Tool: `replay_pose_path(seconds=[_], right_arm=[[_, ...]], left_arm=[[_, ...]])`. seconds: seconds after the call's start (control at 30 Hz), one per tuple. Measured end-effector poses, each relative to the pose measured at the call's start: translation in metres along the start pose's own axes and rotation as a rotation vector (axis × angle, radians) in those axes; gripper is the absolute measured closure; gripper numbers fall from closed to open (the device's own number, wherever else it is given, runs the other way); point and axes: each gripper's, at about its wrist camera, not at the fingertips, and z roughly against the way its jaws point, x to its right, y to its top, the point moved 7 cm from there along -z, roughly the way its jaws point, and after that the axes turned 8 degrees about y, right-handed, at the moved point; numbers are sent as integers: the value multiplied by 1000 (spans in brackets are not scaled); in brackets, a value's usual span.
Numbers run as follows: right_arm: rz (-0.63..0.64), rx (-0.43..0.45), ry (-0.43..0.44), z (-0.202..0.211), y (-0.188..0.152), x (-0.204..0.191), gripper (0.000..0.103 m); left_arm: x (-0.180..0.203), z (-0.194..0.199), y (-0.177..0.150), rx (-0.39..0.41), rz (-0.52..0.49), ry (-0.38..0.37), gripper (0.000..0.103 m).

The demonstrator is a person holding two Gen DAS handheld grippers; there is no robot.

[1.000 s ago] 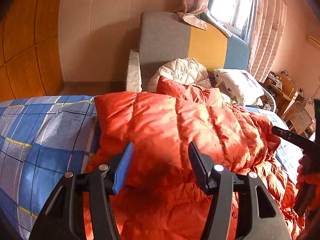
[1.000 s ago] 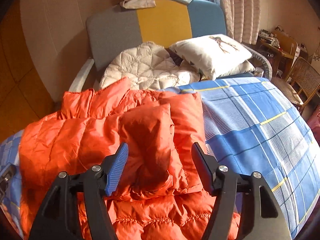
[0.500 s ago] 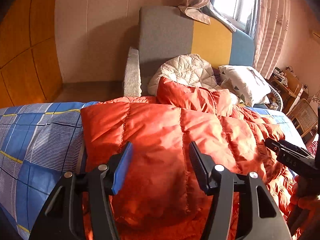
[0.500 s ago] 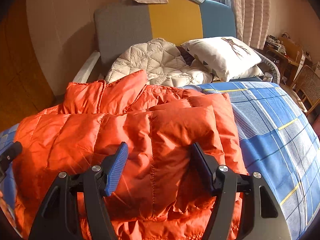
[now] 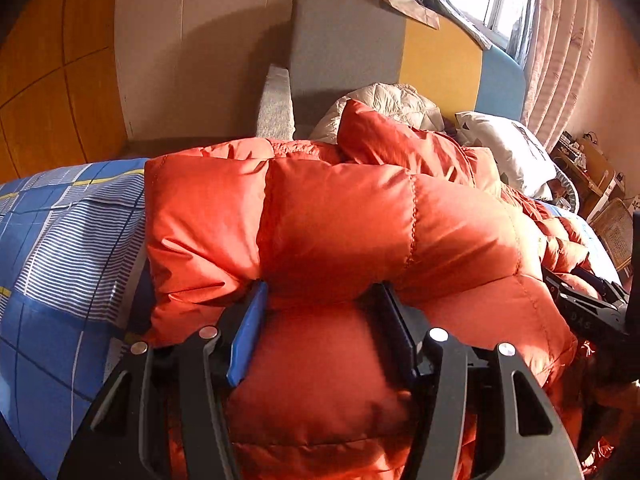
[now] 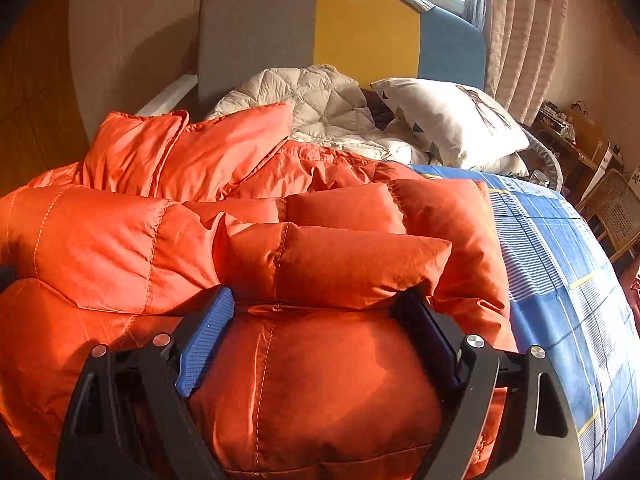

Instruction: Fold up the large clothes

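Note:
A puffy orange down jacket [image 5: 344, 220] lies spread on a bed with a blue checked sheet [image 5: 68, 232]. In the left wrist view my left gripper [image 5: 320, 304] is open, its jaws pushed into the jacket with padding bulging between them. In the right wrist view the same jacket [image 6: 168, 236] fills the foreground, its collar raised at the back. My right gripper [image 6: 320, 312] is open too, jaws wide apart and pressed against a folded sleeve edge. The right gripper also shows at the right edge of the left wrist view [image 5: 588, 312].
At the bed's head stands a grey, yellow and blue headboard [image 6: 360, 36]. A cream quilted jacket [image 6: 312, 96] and a white pillow [image 6: 448, 120] lie in front of it. A wicker chair [image 6: 612, 208] and a cluttered desk stand on the right, by the curtained window.
Both grippers have moved forward and down into the jacket. The padding now bulges between the open jaws, where before they hovered above it.

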Motion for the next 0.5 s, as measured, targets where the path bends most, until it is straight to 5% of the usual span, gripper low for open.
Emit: replay_pose_path(seconds=[0.33, 0.5], right_arm=[[-1, -54, 4, -13, 0, -1, 17], [8, -67, 32, 10, 8, -3, 16]], left_arm=[[0, -2, -2, -18, -11, 30, 47], [-5, 32, 3, 24, -2, 50, 29]])
